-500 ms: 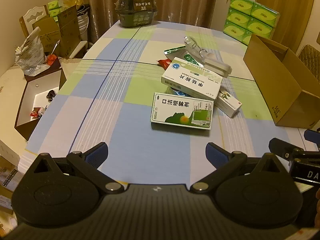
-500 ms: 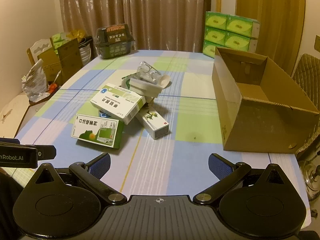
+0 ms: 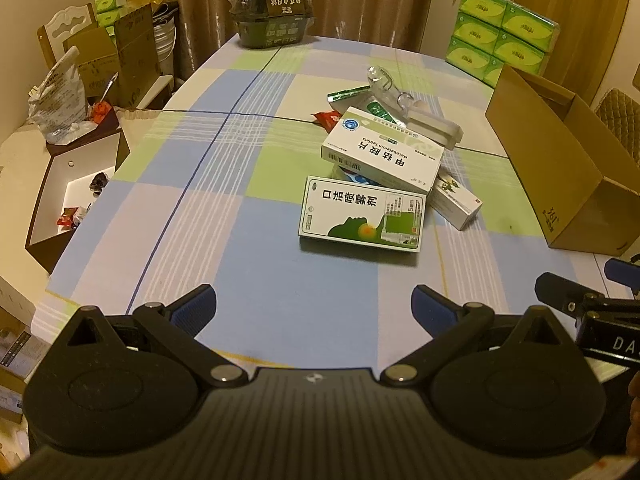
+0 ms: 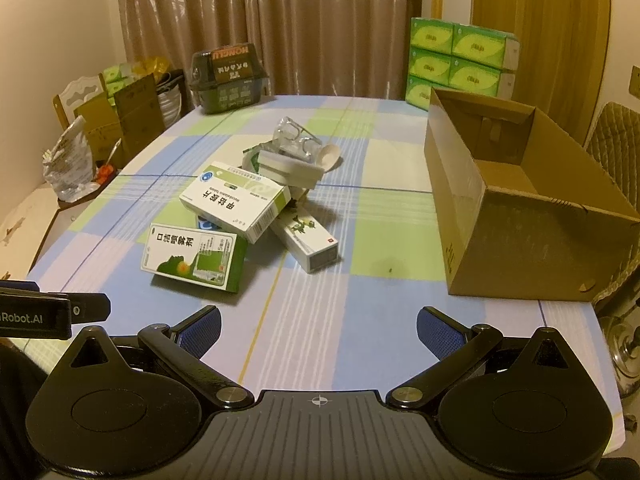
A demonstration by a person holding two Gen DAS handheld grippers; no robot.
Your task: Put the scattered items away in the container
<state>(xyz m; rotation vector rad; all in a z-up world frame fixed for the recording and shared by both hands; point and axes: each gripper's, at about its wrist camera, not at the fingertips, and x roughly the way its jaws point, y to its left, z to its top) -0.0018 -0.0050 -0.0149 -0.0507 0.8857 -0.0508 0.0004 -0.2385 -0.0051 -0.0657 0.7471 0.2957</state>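
Both sets of tongs, left tongs (image 3: 314, 306) and right tongs (image 4: 319, 326), hang wide open and empty over a checked surface (image 4: 304, 328). Light, stiff medicine boxes (image 4: 236, 204) lie piled mid-surface, left of an open cardboard container (image 4: 472, 216); grip across narrow sides. The clear item (image 4: 294, 138) atop is probably brittle.

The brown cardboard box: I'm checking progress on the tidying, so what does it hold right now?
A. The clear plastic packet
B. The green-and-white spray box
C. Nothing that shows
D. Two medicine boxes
C: in the right wrist view the brown cardboard box shows only bare inner walls and floor, while the green-and-white spray box and the other medicine boxes lie in a pile on the checked tablecloth beside it.
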